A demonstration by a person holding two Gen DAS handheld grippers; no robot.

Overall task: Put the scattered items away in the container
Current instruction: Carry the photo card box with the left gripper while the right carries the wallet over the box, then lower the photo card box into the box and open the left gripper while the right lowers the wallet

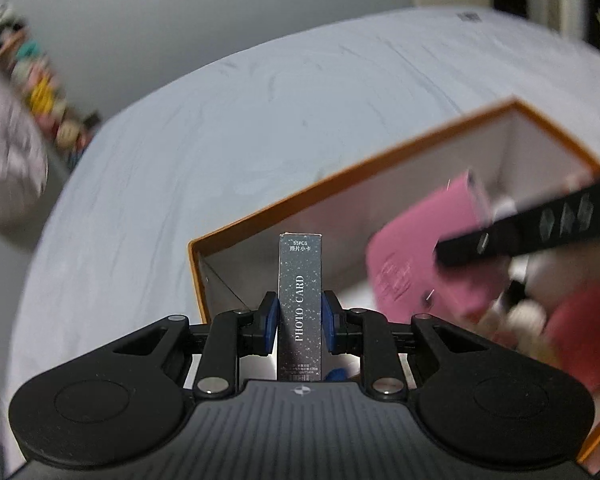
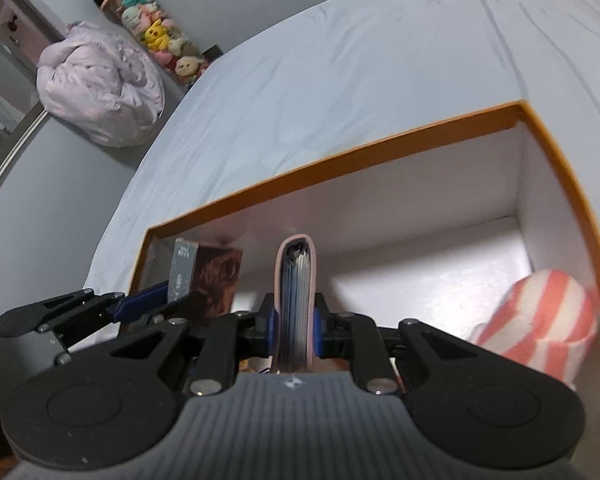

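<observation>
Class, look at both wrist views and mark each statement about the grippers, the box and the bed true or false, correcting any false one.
1. The left gripper grips a box marked PHOTO CARD. True.
2. The right gripper is empty. False: it grips a pink card holder.
3. The orange box has its lid on. False: it is open.
4. A striped cloth lies in the orange box. True.
5. The orange box sits on a bedsheet. True.
</observation>
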